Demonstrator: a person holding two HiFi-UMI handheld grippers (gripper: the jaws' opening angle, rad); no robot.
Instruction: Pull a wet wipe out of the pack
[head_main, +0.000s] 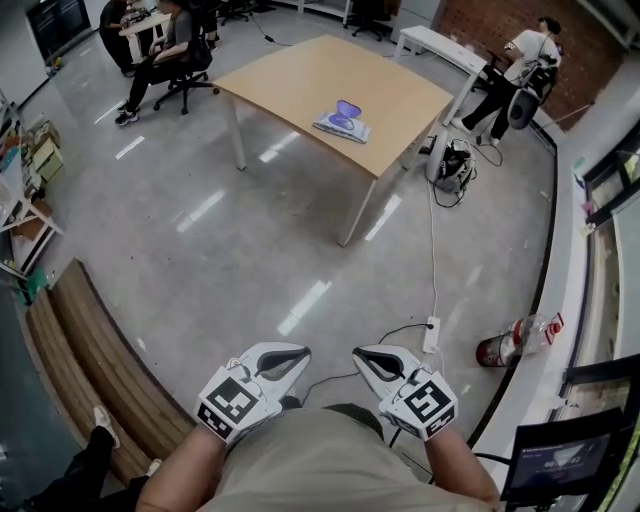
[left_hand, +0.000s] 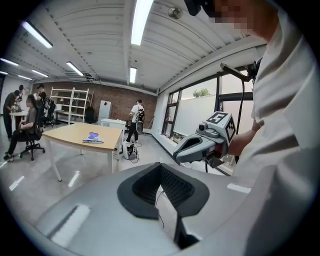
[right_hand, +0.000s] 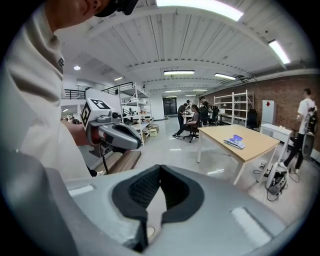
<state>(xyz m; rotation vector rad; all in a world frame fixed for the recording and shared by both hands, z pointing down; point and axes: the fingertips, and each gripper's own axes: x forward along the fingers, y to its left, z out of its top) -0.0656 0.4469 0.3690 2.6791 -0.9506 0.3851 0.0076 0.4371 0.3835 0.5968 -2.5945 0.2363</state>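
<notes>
The wet wipe pack (head_main: 341, 122), pale with a purple lid, lies on the light wooden table (head_main: 300, 75) far across the room. It also shows small in the left gripper view (left_hand: 93, 139) and in the right gripper view (right_hand: 235, 142). Both grippers are held close to the person's body, well away from the table. My left gripper (head_main: 298, 354) is shut with nothing in it, its dark pads meeting at the tips (left_hand: 160, 166). My right gripper (head_main: 364, 354) is likewise shut and empty (right_hand: 160, 168). Each gripper sees the other beside it.
Grey polished floor lies between me and the table. A power strip (head_main: 432, 335) with cable and a bottle (head_main: 515, 342) lie on the floor at right. A wooden bench (head_main: 90, 370) curves at left. A bag (head_main: 452, 165) sits by the table leg. People sit at far desks.
</notes>
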